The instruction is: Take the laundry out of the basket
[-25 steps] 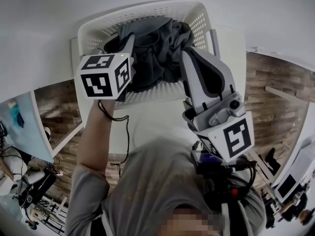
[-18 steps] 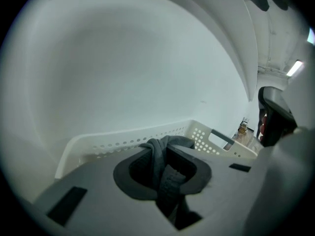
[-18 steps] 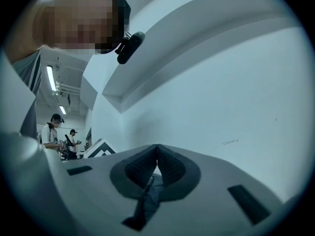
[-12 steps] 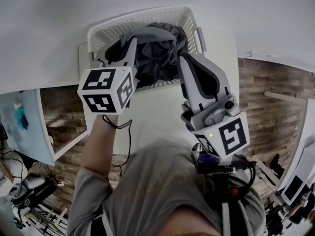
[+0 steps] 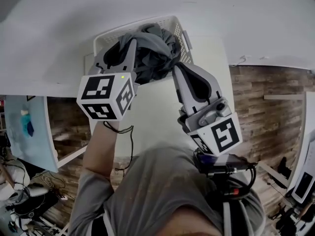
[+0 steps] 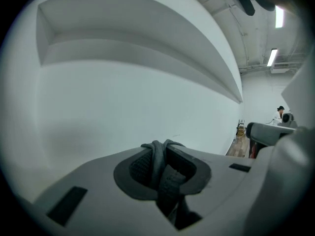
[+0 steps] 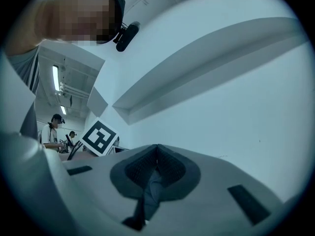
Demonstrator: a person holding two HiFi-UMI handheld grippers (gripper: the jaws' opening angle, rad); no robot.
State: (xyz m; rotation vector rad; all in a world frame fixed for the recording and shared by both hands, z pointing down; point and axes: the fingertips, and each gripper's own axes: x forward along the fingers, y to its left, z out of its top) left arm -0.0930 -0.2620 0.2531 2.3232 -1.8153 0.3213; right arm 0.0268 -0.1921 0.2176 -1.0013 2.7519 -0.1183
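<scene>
A dark grey garment (image 5: 153, 45) hangs bunched above the white perforated laundry basket (image 5: 186, 39), which stands at the far end of a white table (image 5: 152, 117). My left gripper (image 5: 130, 45) is raised at the garment's left side. It is shut on a thick twisted fold of the cloth (image 6: 162, 163). My right gripper (image 5: 176, 68) is at the garment's right side, shut on a thin edge of the same cloth (image 7: 152, 181). Both gripper views look up at a plain white wall. How much laundry lies lower in the basket is hidden.
Wooden floor (image 5: 266, 97) lies on both sides of the table. A pale blue board (image 5: 29, 132) and cables are at the lower left. People stand far off in a hall (image 7: 53, 132). A white wall (image 5: 236, 18) runs behind the basket.
Both grippers have lifted, and the grey garment has come up with them, out over the basket's rim. The basket now looks smaller and farther off in the head view.
</scene>
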